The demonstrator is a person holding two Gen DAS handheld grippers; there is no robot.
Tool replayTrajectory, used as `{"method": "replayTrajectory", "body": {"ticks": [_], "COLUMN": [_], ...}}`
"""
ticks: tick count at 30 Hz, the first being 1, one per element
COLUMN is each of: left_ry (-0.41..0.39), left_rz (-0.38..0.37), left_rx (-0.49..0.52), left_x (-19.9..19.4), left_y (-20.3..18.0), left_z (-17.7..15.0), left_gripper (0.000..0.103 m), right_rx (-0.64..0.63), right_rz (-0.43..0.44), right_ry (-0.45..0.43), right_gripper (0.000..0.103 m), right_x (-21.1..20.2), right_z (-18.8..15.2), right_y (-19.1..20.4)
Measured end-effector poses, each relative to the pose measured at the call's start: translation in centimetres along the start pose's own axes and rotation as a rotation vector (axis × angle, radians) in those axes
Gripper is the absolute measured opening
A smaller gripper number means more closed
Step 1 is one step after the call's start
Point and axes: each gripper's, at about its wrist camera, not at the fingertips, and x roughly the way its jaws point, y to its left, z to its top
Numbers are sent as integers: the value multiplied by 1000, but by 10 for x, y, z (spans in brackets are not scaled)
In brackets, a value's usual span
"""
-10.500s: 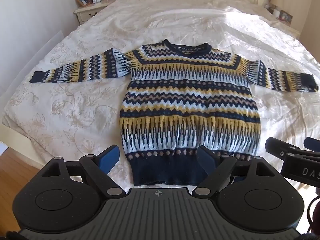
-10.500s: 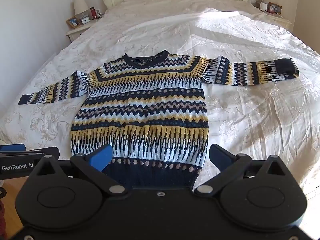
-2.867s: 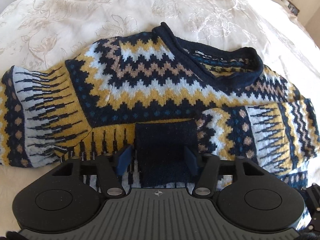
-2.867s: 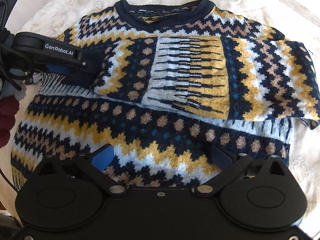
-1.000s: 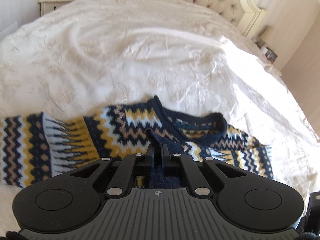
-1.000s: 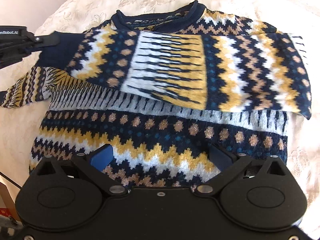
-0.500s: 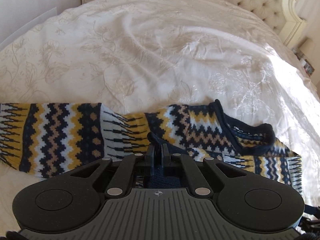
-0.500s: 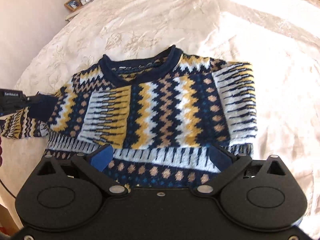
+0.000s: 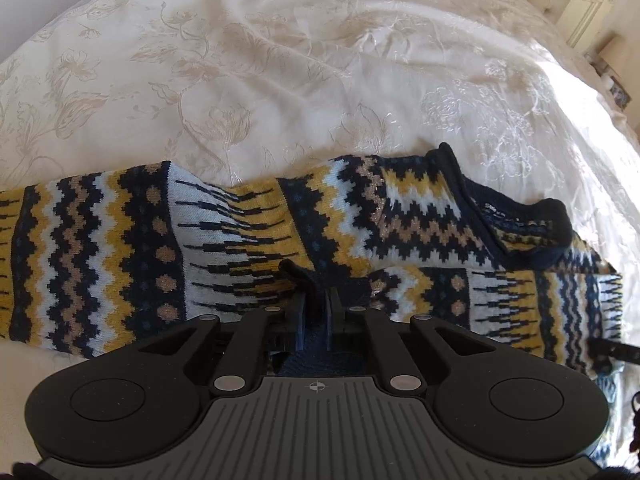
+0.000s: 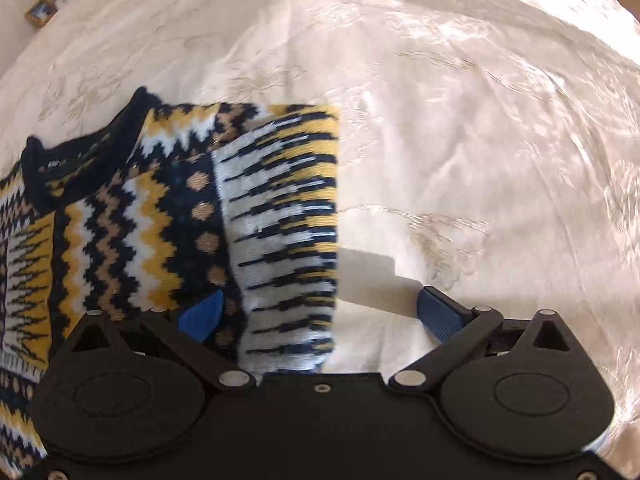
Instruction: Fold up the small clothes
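The patterned sweater (image 9: 360, 220) lies flat on the cream bedspread (image 9: 280, 60), its navy, yellow, white and tan zigzag bands running across the lower half of the left wrist view. Its navy neckline (image 9: 520, 216) sits toward three o'clock from the centre of that view, and one sleeve (image 9: 100, 248) stretches out toward nine o'clock. The other sleeve (image 10: 280, 220) is folded across the chest, its striped white-and-yellow band ending in a straight edge at the sweater's side; in the right wrist view this fold fills the area from nine o'clock to the centre.

The left gripper (image 9: 316, 312) is pinched together on the navy cuff (image 9: 304, 280) of the folded sleeve, the dark fabric bunching up just above the fingertips at six o'clock of its view.

The right gripper (image 10: 320, 312) stands with its blue pads wide apart: one pad (image 10: 202, 314) hangs over the folded sleeve, the other (image 10: 438, 314) over bare bedspread, with the sweater's side edge between them.

At eleven o'clock in the right wrist view, small framed pictures (image 10: 44, 10) stand on a nightstand, blurred.
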Motion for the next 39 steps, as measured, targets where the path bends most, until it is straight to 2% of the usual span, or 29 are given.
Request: {"method": "replayTrajectory", "body": {"ticks": [2,4,8,12,15,20,27,29,31,39], "left_ry": [16,33,49,44,47,44,35,33,22,-88], "left_rz": [20,34,41,74,99,122,71,56,42,69], "left_rx": [14,20,30,40,14,-30,-136,-169,-204,-353], "left_x": [3,7,8,3,-2,-16,-39,-46,-53,-82], "left_y": [2,5,9,13,20,35,69,81,94,157], "left_z": [-3,-8,-18,-24,-27,-38,-59,-65,-71,-75], "left_gripper": [12,27,31,42,46,46,46,54,74,77], "right_rx": [-17,-39,-45,-54,-54,-29,-28,-37,-39,-71], "right_rz": [-19,-40,-63,-79,-86,-77,19,64,112,228], "right_ry": [-3,6,5,9,12,-11,-55,-52,-47,-11], "right_gripper": [102,102,102,102,102,102,102,102,102,102], "right_x": [-4,-3,-2,0,-5,-32,-75,-80,-86,-103], "right_z": [-2,-6,-11,-8,-8,-15,-38,-47,-56,-88], "right_y": [-2,-1,0,3,5,4,27,41,54,105]}}
